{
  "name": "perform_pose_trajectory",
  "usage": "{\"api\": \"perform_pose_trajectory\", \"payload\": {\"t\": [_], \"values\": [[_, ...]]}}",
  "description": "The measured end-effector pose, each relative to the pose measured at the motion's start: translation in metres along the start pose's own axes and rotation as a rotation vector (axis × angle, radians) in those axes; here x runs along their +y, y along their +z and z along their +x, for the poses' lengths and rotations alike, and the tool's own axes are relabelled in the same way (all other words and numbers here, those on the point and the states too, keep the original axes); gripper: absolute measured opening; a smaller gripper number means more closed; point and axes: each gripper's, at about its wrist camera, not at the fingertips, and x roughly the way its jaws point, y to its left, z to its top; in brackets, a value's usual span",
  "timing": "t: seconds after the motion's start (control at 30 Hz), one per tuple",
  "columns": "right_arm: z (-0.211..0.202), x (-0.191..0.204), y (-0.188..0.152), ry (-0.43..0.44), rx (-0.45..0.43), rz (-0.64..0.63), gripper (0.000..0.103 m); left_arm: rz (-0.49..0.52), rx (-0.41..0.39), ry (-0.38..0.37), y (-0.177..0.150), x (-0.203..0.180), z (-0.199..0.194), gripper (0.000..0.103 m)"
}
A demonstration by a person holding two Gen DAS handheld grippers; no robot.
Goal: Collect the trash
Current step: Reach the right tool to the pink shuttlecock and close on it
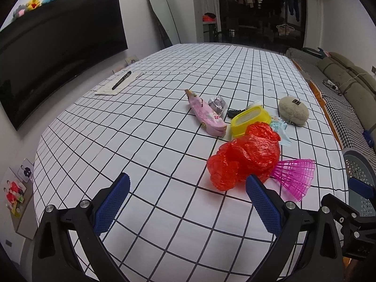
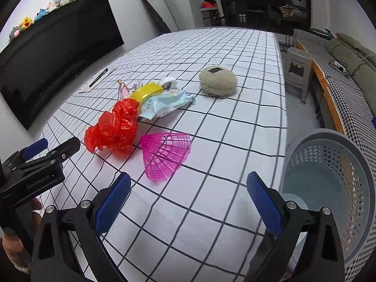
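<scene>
Two grippers hang over the checked table (image 1: 145,122), and nothing is picked up yet, so the job looks like it is just starting. Going left to right, the left gripper (image 1: 188,202) is wide open and holds nothing; the red plastic bag (image 1: 244,157) lies just past its right finger. The right gripper (image 2: 188,199) is wide open too, with the pink shuttlecock (image 2: 165,155) near, just ahead. The grey basket (image 2: 329,138) waits at the far right. Next, I think one gripper should reach forward and close on the trash.

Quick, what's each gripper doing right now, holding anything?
Left gripper: open, holding nothing; the red plastic bag lies just ahead.
Right gripper: open, holding nothing.
</scene>
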Motion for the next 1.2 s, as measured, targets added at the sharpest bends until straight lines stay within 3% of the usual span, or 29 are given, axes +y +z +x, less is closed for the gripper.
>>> {"api": "perform_pose_trajectory", "payload": {"t": [0.3, 0.7, 1.13, 1.17, 1.2], "values": [[0.034, 0.013, 0.020, 0.041, 0.067, -0.077, 0.094, -0.024, 0.016, 0.007, 0.001, 0.011, 0.011, 0.097], [0.062, 0.029, 0.040, -0.004, 0.119, -0.233, 0.094, -0.048, 0.028, 0.018, 0.000, 0.021, 0.016, 0.097], [0.079, 0.038, 0.042, -0.024, 0.141, -0.311, 0.093, -0.057, 0.034, -0.015, -0.003, 0.019, 0.017, 0.097], [0.079, 0.039, 0.041, -0.028, 0.139, -0.317, 0.093, -0.059, 0.035, -0.020, -0.003, 0.019, 0.017, 0.097], [0.080, 0.041, 0.040, -0.028, 0.143, -0.325, 0.086, -0.063, 0.035, -0.025, -0.003, 0.020, 0.017, 0.097]]}}
